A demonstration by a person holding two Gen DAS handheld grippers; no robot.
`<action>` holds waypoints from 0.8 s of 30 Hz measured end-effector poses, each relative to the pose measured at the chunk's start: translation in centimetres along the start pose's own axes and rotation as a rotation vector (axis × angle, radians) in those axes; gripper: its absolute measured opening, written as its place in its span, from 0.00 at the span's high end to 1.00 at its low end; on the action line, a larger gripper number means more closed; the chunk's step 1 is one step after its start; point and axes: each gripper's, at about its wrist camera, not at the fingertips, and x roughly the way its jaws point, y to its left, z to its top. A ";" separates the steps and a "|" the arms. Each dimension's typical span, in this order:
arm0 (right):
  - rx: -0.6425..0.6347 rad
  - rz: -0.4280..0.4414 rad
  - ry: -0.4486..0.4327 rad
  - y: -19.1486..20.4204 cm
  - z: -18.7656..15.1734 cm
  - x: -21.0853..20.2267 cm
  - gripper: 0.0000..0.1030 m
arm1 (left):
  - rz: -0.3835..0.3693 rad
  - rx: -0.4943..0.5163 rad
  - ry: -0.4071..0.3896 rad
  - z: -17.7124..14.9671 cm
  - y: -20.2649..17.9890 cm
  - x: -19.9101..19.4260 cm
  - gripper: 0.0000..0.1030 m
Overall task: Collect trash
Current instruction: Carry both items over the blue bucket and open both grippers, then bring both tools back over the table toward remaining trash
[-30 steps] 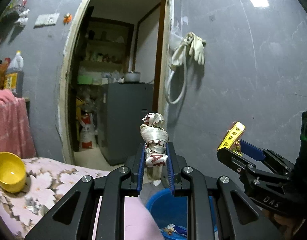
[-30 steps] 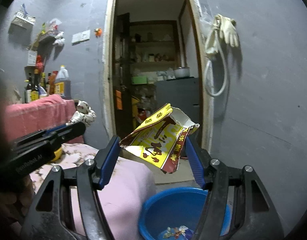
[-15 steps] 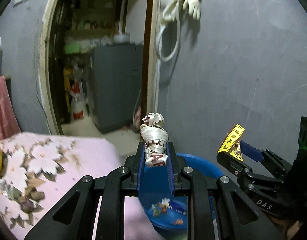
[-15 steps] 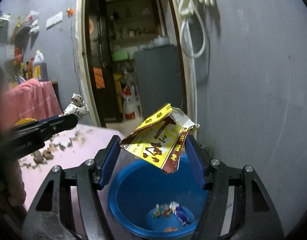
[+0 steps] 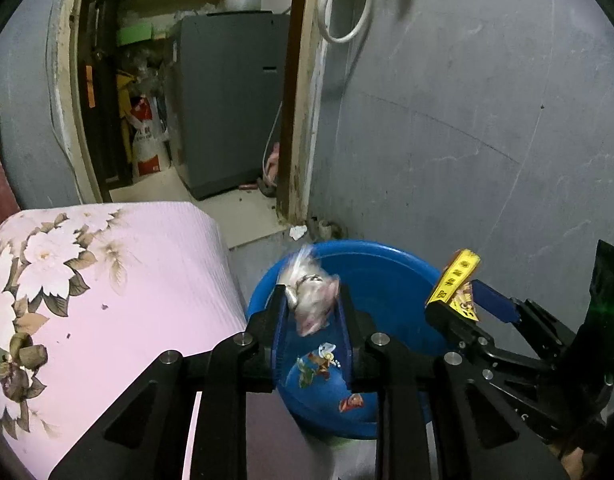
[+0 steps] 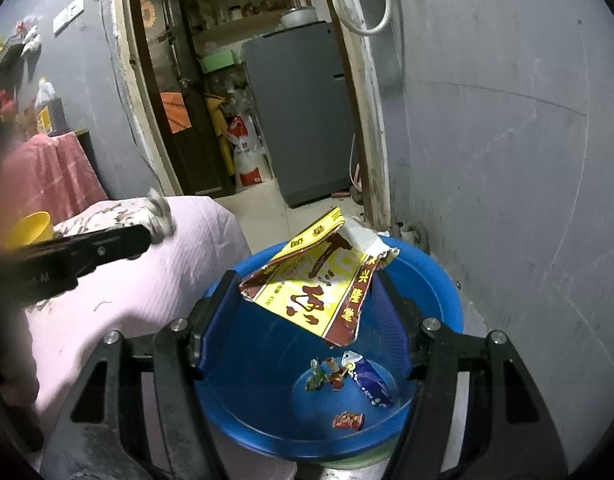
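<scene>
A crumpled white wrapper with red print (image 5: 307,284) sits blurred and tilted between the pads of my left gripper (image 5: 311,308), whose jaws are opening over the blue basin (image 5: 391,268). From the right wrist view the same wrapper (image 6: 160,220) shows at the left gripper's tip (image 6: 145,238), beside the basin's rim (image 6: 443,280). My right gripper (image 6: 305,282) is shut on a torn yellow and brown packet (image 6: 319,284), held flat above the basin. That packet (image 5: 453,276) and the right gripper (image 5: 461,302) also show at the right of the left wrist view.
Several small wrappers (image 6: 347,380) lie on the basin's floor. A table under a pink flowered cloth (image 5: 107,280) stands left of the basin, with a yellow bowl (image 6: 29,228) on it. A grey wall (image 5: 467,120) is close behind; a doorway with a grey cabinet (image 5: 227,100) opens beyond.
Both grippers have come down and tipped toward the blue basin, which now fills the lower view. The white wrapper, upright before, now leans blurred between the left pads.
</scene>
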 end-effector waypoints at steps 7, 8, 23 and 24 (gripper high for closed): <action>0.012 -0.008 0.013 0.0 0.0 0.3 0.27 | -0.001 -0.013 0.004 -0.2 0.3 -0.3 0.72; 0.016 -0.008 0.009 0.0 0.0 0.1 0.27 | 0.000 -0.017 0.002 -0.2 0.2 -0.7 0.72; -0.012 -0.008 -0.138 3.3 3.5 -5.0 0.14 | 0.058 -0.132 -0.126 0.9 3.2 -7.4 0.44; -0.014 -0.005 -0.148 3.7 3.7 -5.3 0.13 | 0.069 -0.140 -0.138 0.9 3.6 -8.0 0.41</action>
